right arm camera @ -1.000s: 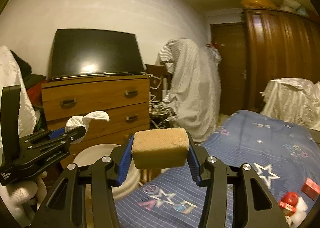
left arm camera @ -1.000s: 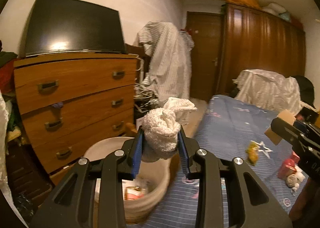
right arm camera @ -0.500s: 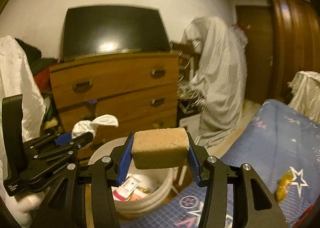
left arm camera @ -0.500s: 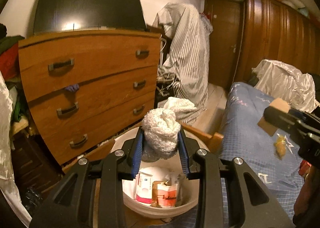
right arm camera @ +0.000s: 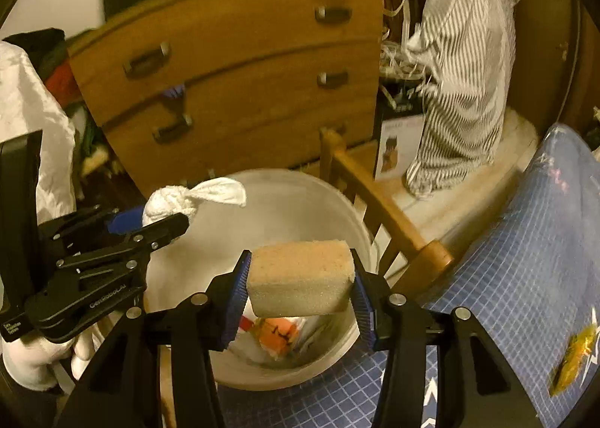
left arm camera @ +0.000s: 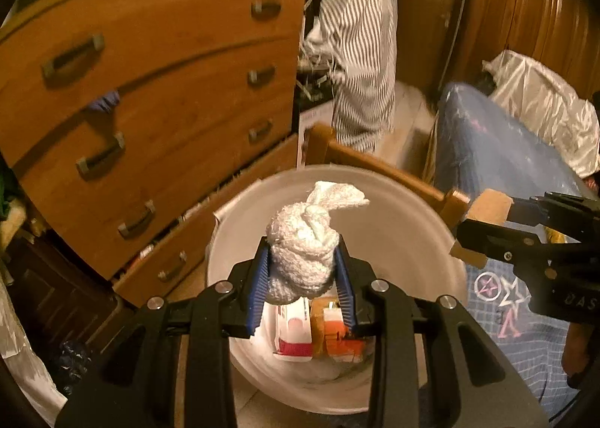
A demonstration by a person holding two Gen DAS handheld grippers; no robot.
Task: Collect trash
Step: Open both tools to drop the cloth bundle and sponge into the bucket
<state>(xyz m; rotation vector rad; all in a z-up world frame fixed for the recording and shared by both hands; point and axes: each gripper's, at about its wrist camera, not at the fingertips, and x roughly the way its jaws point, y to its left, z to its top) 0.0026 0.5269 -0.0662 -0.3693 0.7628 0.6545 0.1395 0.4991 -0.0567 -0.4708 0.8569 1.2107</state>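
Note:
My left gripper (left arm camera: 302, 280) is shut on a knotted white cloth (left arm camera: 305, 240) and holds it over the open white trash bucket (left arm camera: 405, 225). My right gripper (right arm camera: 300, 295) is shut on a tan sponge block (right arm camera: 300, 281) and holds it over the same bucket (right arm camera: 300, 195). The bucket holds cartons and wrappers (left arm camera: 318, 330) at its bottom. The right gripper with the sponge (left arm camera: 487, 206) shows at the right of the left wrist view. The left gripper with the cloth (right arm camera: 180, 199) shows at the left of the right wrist view.
A wooden chest of drawers (left arm camera: 150, 109) stands behind the bucket. A wooden bed frame rail (right arm camera: 382, 210) runs beside it. The blue star-patterned bed cover (right arm camera: 525, 259) carries a yellow wrapper (right arm camera: 573, 356). Striped cloth (left arm camera: 360, 34) hangs at the back.
Both grippers have moved forward and tilted down, so the bucket's opening now lies right under the cloth and the sponge. Both still grip their loads.

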